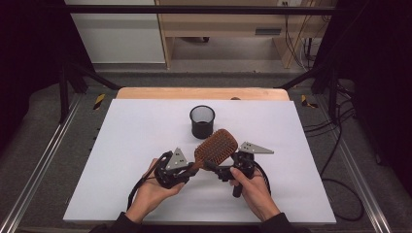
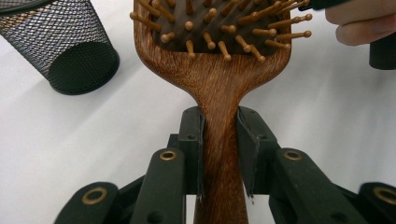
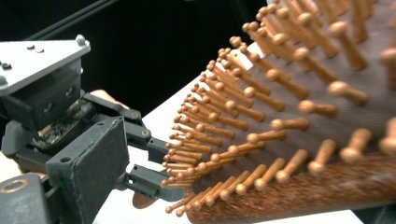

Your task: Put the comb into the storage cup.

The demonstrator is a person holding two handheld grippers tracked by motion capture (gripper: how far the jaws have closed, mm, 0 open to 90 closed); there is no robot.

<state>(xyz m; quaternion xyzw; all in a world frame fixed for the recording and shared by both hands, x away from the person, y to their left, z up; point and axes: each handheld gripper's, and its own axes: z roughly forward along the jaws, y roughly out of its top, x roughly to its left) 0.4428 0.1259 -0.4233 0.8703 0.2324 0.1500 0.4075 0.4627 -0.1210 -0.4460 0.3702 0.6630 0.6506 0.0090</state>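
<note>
Left claw clamped on wooden paddle hairbrush handle | right claw state unclear | round mesh cup

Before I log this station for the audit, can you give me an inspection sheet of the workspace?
Surface: white table top, flat and bare around the work.
Job's things: wooden hairbrush, bristles up, lifted off the table; black mesh cup upright behind it.
Clutter: nothing seen.
Grippers: left gripper shut on the brush handle, pads on both sides of the neck; right gripper beside the brush head, jaw state not readable.
Cables: a black cable trails from the left gripper; loose cables on the floor at right.
Surroundings: black frame rails, grey floor, wooden furniture behind.
</note>
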